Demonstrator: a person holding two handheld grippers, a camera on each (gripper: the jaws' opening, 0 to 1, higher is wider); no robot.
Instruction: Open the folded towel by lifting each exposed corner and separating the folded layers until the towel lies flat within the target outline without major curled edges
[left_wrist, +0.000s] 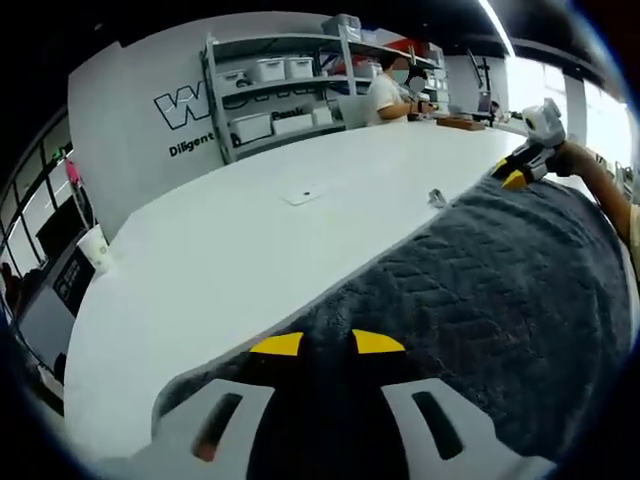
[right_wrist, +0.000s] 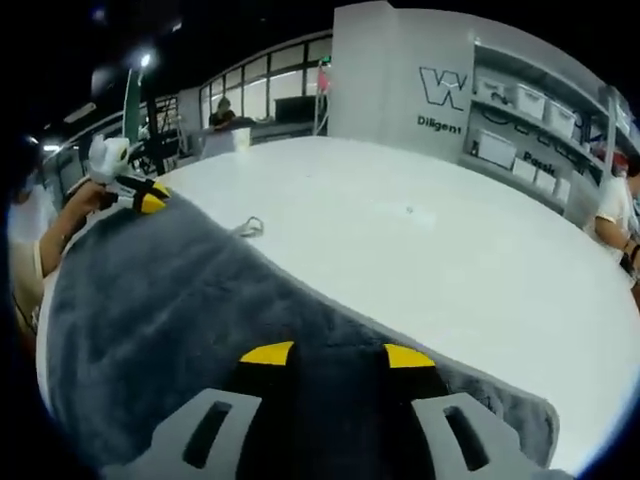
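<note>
Grey towel (left_wrist: 480, 300) lies on the white desk (left_wrist: 250, 250), long axis running from left tongs (left_wrist: 327, 344) to right tongs (right_wrist: 337, 354). Each tongs pinches a towel corner between yellow tips. Wall lettering: "Diligent" (right_wrist: 440, 124); larger logo partly readable.

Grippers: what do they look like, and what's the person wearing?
The left gripper and right gripper match: light grey jaws with slotted cutouts, black inner faces, yellow tips. Seen across the table, each has a white body behind black-and-yellow jaws. No cables or markings are visible. The person's forearms show no sleeve in frame.
</note>
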